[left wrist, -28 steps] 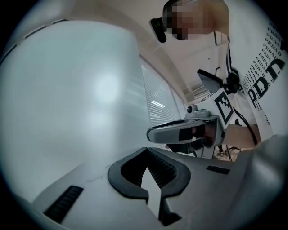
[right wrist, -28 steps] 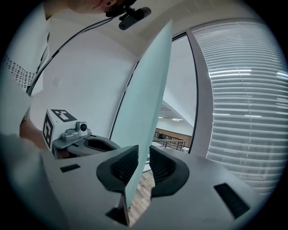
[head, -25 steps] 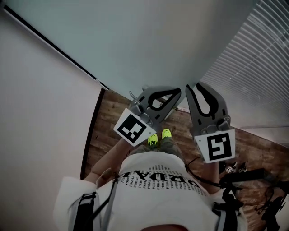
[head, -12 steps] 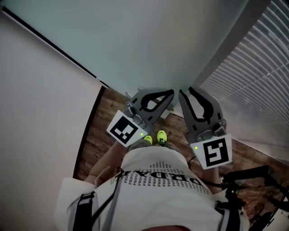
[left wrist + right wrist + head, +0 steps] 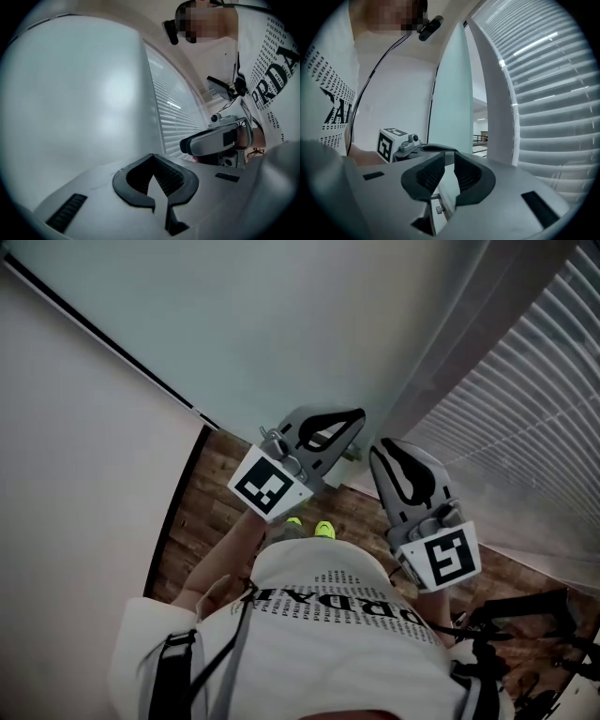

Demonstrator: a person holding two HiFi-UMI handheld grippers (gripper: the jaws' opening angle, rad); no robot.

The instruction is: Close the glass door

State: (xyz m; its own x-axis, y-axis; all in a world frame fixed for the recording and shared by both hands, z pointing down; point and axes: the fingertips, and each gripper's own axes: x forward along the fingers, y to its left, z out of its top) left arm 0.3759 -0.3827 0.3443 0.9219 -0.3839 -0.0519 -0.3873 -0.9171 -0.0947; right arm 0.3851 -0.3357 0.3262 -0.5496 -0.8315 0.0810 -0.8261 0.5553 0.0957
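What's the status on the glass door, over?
Left gripper shut, empty; right gripper jaws slightly apart, empty. Glass door ajar, gap showing beside the white frame post. Nothing seen blocking it.

ahead: glass door [image 5: 281, 324] (close) | right: blinds [image 5: 525, 427] | left: wall [image 5: 75, 446] | open: gap [image 5: 478, 117] beside door

An office-style interior; a tall pale frosted glass door [image 5: 281, 324] stands beside a glazed partition backed by white horizontal slatted blinds [image 5: 525, 409]; a plain white wall [image 5: 75, 474] meets a brown wood-plank floor [image 5: 202, 512]; past the door's edge, a lit corridor with ceiling strip lights and a railing [image 5: 480, 133].
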